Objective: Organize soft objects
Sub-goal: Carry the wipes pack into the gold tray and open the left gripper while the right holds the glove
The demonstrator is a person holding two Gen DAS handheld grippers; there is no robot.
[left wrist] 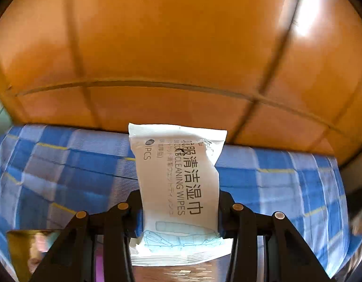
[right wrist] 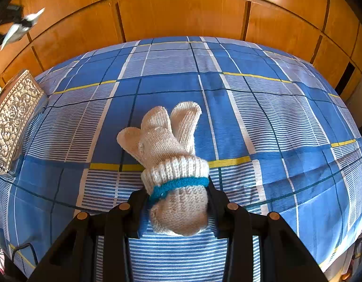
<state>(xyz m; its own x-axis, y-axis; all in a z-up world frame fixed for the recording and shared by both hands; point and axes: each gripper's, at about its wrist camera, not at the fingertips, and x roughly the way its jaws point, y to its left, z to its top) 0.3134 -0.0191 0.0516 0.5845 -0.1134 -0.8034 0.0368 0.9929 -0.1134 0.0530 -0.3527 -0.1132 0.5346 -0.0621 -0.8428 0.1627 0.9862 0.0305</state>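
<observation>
My left gripper (left wrist: 179, 211) is shut on a white pack of cleaning wipes (left wrist: 178, 169), which stands up between the black fingers, lifted above the bed. In the right wrist view that same pack (right wrist: 16, 25) shows as a blur at the far upper left. My right gripper (right wrist: 178, 206) is shut on a cream knitted glove bundle (right wrist: 167, 145) with a blue band at the cuff. The jaws grip it below the band. Its finger ends rest on the blue plaid bedsheet (right wrist: 251, 108).
A silver embossed box (right wrist: 14, 122) lies at the bed's left edge. Orange wooden panels (right wrist: 181, 14) rise behind the bed. A shiny gold surface (left wrist: 23, 251) shows at the lower left of the left wrist view, too blurred to identify.
</observation>
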